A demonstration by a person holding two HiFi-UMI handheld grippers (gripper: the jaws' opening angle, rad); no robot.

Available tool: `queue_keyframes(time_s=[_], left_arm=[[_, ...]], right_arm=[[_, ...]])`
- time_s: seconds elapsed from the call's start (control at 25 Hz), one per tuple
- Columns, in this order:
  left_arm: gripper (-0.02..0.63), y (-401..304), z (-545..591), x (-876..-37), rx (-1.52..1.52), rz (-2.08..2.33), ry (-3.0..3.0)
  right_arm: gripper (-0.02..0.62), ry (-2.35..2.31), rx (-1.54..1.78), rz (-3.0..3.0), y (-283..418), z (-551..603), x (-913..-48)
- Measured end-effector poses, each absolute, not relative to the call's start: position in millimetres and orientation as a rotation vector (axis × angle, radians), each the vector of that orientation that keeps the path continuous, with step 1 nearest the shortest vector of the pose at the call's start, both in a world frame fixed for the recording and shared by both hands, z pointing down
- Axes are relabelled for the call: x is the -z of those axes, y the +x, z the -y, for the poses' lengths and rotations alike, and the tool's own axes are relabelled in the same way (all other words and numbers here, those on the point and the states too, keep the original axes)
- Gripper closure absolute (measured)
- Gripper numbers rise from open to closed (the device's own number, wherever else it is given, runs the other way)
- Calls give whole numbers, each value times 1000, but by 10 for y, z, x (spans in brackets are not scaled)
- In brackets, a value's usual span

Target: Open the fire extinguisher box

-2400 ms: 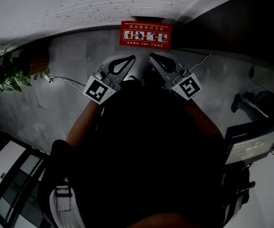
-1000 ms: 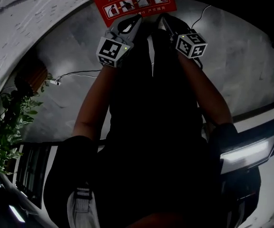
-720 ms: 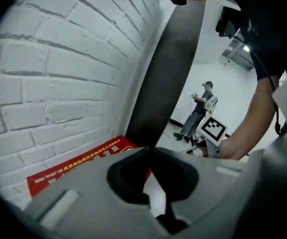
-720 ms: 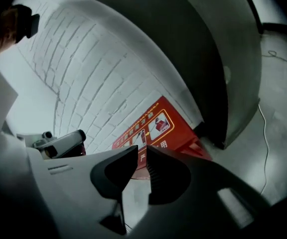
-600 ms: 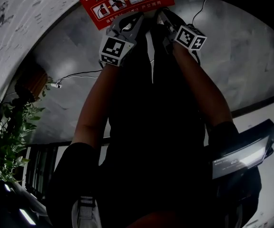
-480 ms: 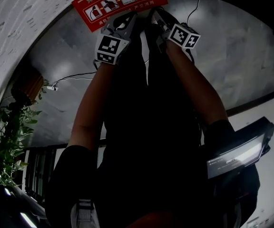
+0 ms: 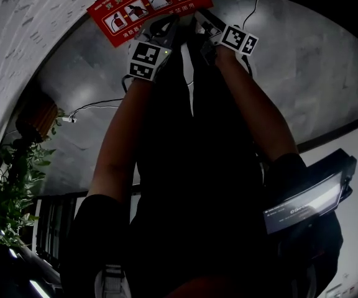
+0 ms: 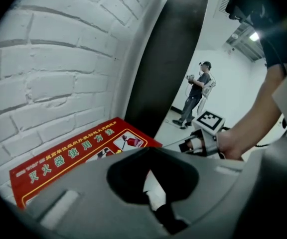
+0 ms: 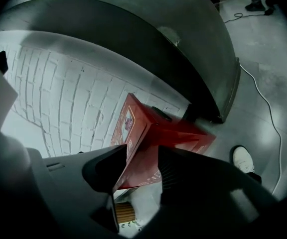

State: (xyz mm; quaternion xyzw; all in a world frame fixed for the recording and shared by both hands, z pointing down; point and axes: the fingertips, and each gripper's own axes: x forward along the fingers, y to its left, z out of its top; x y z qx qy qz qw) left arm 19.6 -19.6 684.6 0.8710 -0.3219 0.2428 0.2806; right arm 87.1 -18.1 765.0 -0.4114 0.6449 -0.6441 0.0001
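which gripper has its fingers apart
The right gripper: its fingers are opening, with the red box showing in the gap between them. On the left gripper they meet at the tips.

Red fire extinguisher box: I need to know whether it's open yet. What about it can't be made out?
Head view: the red rectangular box is clipped by the top edge; left gripper and right gripper cover its near edge.
Left gripper view: that gripper's grey body hides the label's lower part.
Right gripper view: its opening jaws, box showing between, hide the base.
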Motion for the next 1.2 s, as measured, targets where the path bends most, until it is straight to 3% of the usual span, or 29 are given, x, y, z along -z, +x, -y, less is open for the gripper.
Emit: queue_keyframes(time_s=[0.4, 1.0, 1.2], left_arm=[[604, 134, 191, -6827, -627, 893, 2295], [604, -7, 128, -6706, -568, 949, 2238], [604, -60, 101, -6718, -564, 965, 2235]], right_arm=[[401, -1203, 2073, -2001, 819, 274, -7794], [497, -1212, 2134, -1944, 863, 227, -7686], [497, -1183, 2106, -1937, 867, 244, -7552]])
